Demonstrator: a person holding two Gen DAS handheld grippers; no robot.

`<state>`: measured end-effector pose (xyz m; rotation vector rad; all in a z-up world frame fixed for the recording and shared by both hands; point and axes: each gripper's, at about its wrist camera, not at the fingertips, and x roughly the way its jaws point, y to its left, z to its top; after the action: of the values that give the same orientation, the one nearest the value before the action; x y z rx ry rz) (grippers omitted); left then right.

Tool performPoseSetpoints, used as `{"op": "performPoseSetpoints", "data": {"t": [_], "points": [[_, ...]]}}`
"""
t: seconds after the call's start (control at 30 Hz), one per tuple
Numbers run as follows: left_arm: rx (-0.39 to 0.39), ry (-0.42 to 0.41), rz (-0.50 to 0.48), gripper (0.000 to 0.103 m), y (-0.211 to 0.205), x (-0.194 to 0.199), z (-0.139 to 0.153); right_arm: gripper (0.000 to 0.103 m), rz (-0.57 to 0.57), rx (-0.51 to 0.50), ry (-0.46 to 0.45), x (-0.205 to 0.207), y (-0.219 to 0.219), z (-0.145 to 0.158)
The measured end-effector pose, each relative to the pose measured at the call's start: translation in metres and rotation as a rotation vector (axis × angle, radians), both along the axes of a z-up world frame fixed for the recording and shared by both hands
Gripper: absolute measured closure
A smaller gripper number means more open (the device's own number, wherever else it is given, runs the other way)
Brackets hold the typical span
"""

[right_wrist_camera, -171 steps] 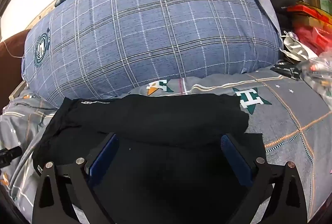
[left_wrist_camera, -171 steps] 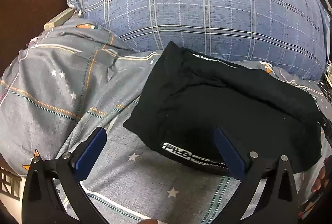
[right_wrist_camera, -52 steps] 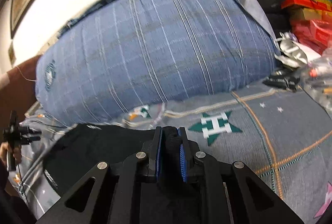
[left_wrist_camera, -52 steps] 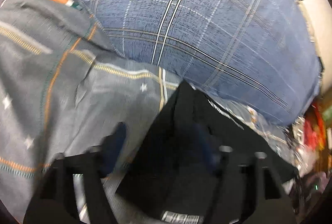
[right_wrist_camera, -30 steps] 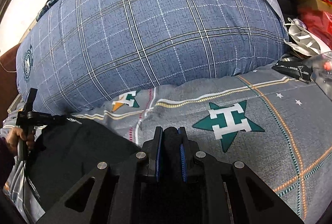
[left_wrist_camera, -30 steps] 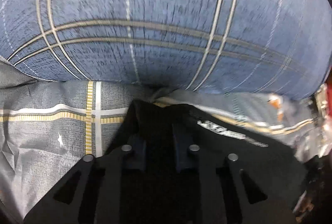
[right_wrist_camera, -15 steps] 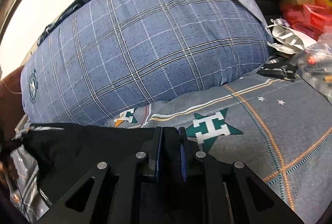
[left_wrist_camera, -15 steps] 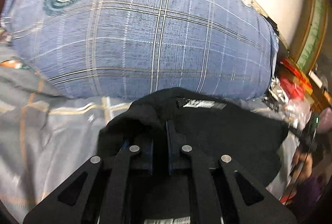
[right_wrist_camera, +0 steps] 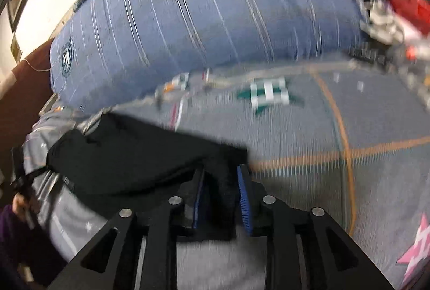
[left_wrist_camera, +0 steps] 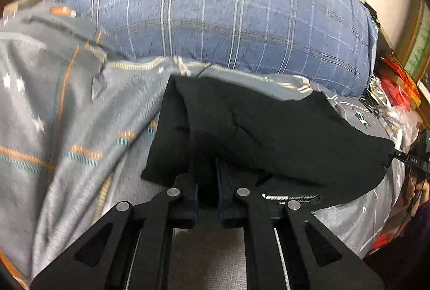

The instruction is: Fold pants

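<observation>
Pinching folded black soft-fabric pants (left_wrist_camera: 282, 134) at opposite ends, left tool (left_wrist_camera: 206, 182) and right tool (right_wrist_camera: 221, 193) each clamp narrow on cloth. Pants stretch sideways between them over the grey star-print bed sheet (left_wrist_camera: 67, 115), just before the puffy blue plaid pillow (left_wrist_camera: 228, 8).

each view looks forward along its own claw, low and close over the bed (left_wrist_camera: 67, 107). the left wrist view faces the blue plaid pillow (left_wrist_camera: 228, 16) from the left end of the black pants (left_wrist_camera: 282, 129); the right wrist view, blurred, faces it from their right end. both share pillow, pants and bed.
</observation>
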<state>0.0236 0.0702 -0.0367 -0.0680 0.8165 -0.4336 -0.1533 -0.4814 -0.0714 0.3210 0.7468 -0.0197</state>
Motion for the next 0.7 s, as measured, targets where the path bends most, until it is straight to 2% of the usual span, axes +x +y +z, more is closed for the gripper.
{"op": "performPoseSetpoints", "data": {"t": [0.07, 0.1, 0.17, 0.23, 0.3, 0.37, 0.47, 0.57, 0.6, 0.63, 0.67, 0.7], "points": [[0.023, -0.037, -0.003, 0.092, -0.001, -0.005, 0.010, 0.069, 0.024, 0.039, 0.005, -0.008, -0.005, 0.000], [0.026, -0.049, -0.002, 0.092, -0.001, -0.007, 0.013, 0.066, 0.031, 0.049, -0.020, -0.012, -0.006, 0.003], [0.023, -0.061, 0.016, 0.092, 0.004, -0.011, 0.015, 0.052, 0.044, 0.071, -0.084, -0.021, -0.009, 0.014], [0.008, -0.051, 0.024, 0.093, 0.009, -0.012, 0.014, 0.047, 0.053, 0.094, -0.155, -0.028, -0.010, 0.026], [-0.001, -0.035, 0.037, 0.093, 0.012, -0.011, 0.012, 0.034, 0.034, 0.119, -0.198, -0.030, -0.012, 0.034], [-0.023, -0.010, 0.042, 0.093, 0.016, -0.011, 0.012, 0.032, 0.028, 0.099, -0.174, -0.025, -0.009, 0.033], [-0.062, -0.011, 0.070, 0.093, 0.024, -0.014, 0.018, 0.032, -0.012, 0.050, -0.071, -0.011, -0.007, 0.022], [-0.126, 0.003, 0.111, 0.091, 0.037, -0.014, 0.026, 0.032, -0.038, 0.060, -0.019, -0.005, -0.013, 0.011], [-0.147, 0.015, 0.125, 0.084, 0.041, -0.013, 0.028, 0.032, -0.039, 0.058, -0.013, -0.004, -0.013, 0.010], [-0.172, 0.032, 0.139, 0.071, 0.045, -0.011, 0.029, 0.032, -0.039, 0.055, -0.013, -0.003, -0.012, 0.009], [-0.197, 0.049, 0.152, 0.061, 0.048, -0.011, 0.029, 0.032, -0.037, 0.056, -0.012, -0.003, -0.011, 0.008], [-0.225, 0.065, 0.168, 0.046, 0.050, -0.009, 0.028, 0.032, -0.031, 0.061, -0.011, -0.002, -0.009, 0.008]]}}
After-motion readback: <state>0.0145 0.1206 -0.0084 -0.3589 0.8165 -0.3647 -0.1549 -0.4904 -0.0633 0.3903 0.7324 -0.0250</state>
